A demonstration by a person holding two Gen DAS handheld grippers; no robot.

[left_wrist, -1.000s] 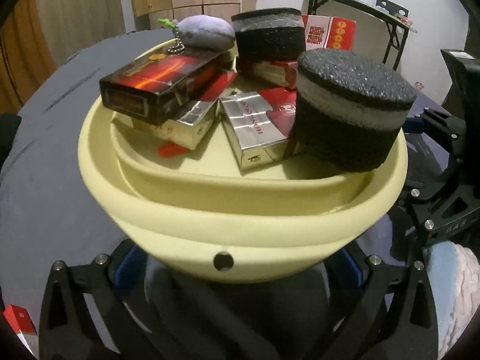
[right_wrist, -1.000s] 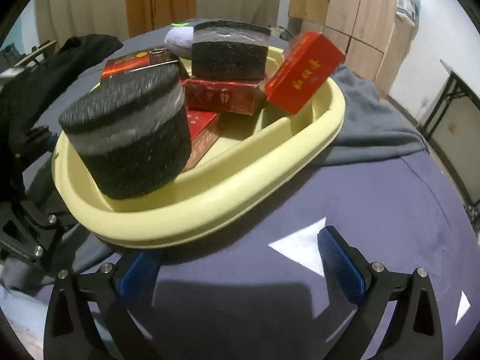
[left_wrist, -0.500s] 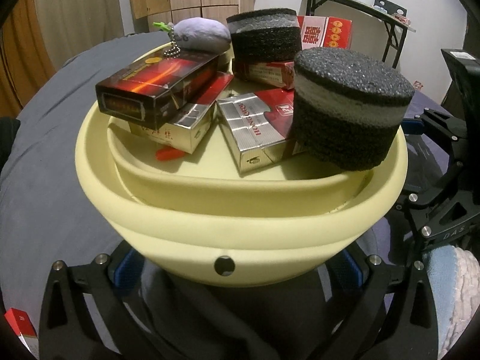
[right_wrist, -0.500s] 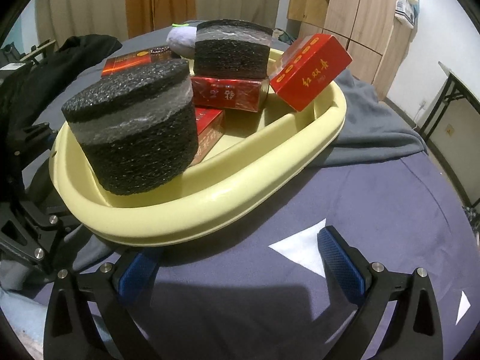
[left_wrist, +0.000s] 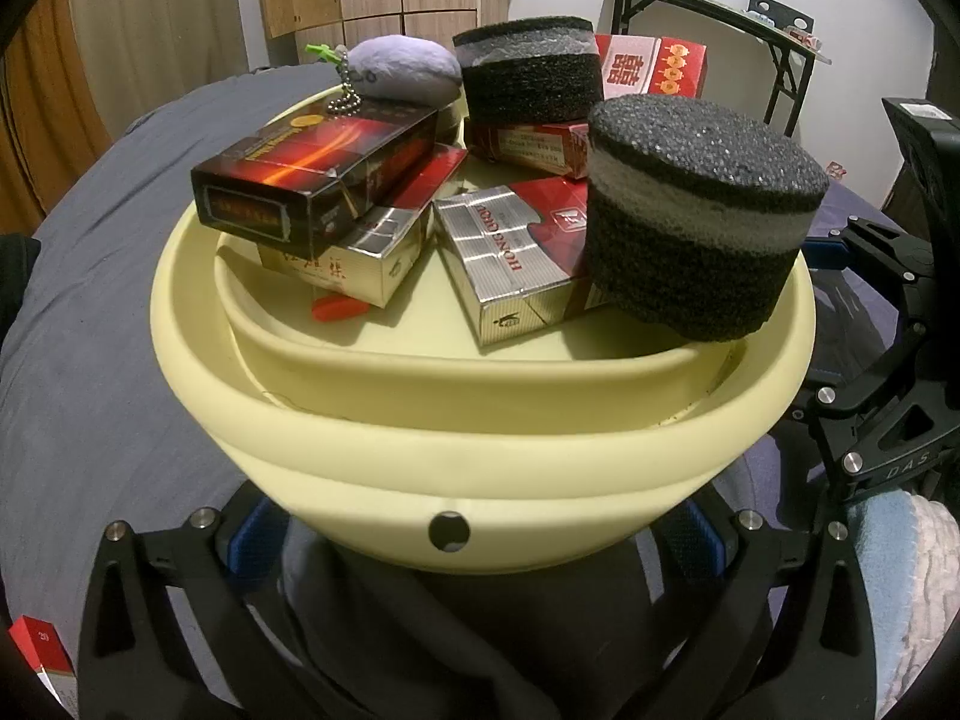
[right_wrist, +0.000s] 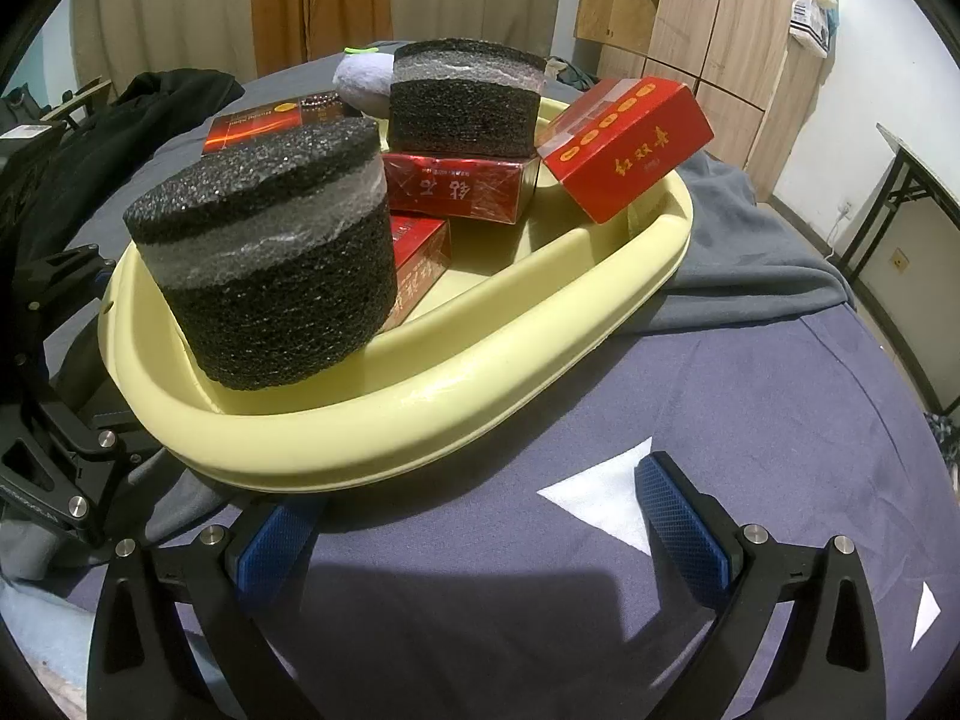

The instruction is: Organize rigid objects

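Observation:
A pale yellow basin on the bed holds two black foam cylinders, one near and one farther back. With them lie a dark red box, a silver-and-red pack, a red box with gold print leaning on the rim, and a purple plush keychain. My left gripper is open, its blue pads partly hidden under the basin's near end. My right gripper is open beside the basin's long side, its left pad under the rim.
A small red box lies at the lower left. Black clothing is heaped behind the basin and a grey blanket lies to its right. A folding table and wooden wardrobes stand beyond the bed.
The basin looms slightly larger in the right wrist view, so my right gripper has edged closer to it. The left wrist view has barely shifted.

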